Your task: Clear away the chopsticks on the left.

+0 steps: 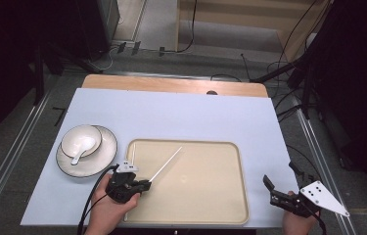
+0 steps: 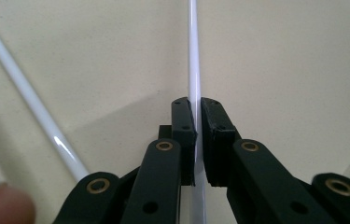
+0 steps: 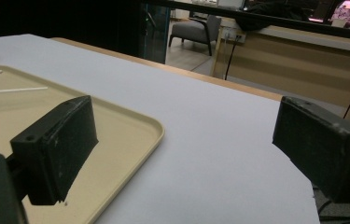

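The left gripper (image 1: 148, 184) is clamped on a white chopstick (image 1: 167, 163), its two black jaws pressed together on the rod near its lower end. In the high view the chopstick runs straight out from the jaw tips, slanting away from the person and toward the right over the beige tray (image 1: 220, 205), its far tip pointing at the middle of the tray's far half. In the left gripper view the chopstick (image 2: 194, 70) runs up the frame along the jaws' own line, held between the pads, with a short length passing back beneath them.

A second chopstick (image 2: 28, 100) lies on the tray to the left of the jaws, slanted across that view; in the high view it lies (image 1: 133, 159) just beyond the gripper body, close to the tray's left rim.

Left of the gripper and farther off stands a plate (image 1: 105, 159) carrying a bowl (image 1: 68, 134) with a white spoon (image 1: 84, 147) in it.

The right gripper (image 1: 280, 188) hovers beyond the tray's right rim above the white table (image 1: 181, 117), jaws spread wide with nothing between them
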`<state>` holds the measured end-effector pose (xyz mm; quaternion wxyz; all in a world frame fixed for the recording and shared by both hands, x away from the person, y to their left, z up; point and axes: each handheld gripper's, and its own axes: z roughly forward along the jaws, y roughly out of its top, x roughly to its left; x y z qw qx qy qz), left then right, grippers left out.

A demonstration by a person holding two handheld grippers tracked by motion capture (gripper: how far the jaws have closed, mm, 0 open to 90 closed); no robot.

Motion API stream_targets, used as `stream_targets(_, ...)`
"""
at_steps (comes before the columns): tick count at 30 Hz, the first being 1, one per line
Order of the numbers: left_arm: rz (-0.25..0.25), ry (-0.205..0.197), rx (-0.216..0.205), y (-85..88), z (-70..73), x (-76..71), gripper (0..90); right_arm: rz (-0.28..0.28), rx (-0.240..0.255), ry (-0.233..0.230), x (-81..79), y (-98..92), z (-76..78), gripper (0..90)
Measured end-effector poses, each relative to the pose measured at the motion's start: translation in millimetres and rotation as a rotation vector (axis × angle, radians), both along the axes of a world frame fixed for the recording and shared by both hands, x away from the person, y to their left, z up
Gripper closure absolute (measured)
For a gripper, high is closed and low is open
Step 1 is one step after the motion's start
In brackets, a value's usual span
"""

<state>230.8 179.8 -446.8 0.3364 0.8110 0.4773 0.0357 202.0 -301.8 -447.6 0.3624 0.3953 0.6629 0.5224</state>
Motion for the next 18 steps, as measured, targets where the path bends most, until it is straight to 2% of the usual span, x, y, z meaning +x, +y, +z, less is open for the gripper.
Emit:
stream_targets(8, 0.011, 0.002, 0.034, -8.7, -6.3, -2.8, 85.4, -0.002, 0.005, 0.001, -0.6, -1.5, -0.9, 6.4)
stream_targets(14, 0.013, -0.004, 0.038, -12.3, -7.7, -4.8, 85.1, 0.0, 0.01, -0.005, -1.3, -2.6, -0.3, 6.4)
stream_targets(18, 0.017, -0.031, 0.053, -14.1, -8.6, -7.2, 84.7, -0.002, 0.016, -0.003, -1.4, -4.1, -0.6, 6.4)
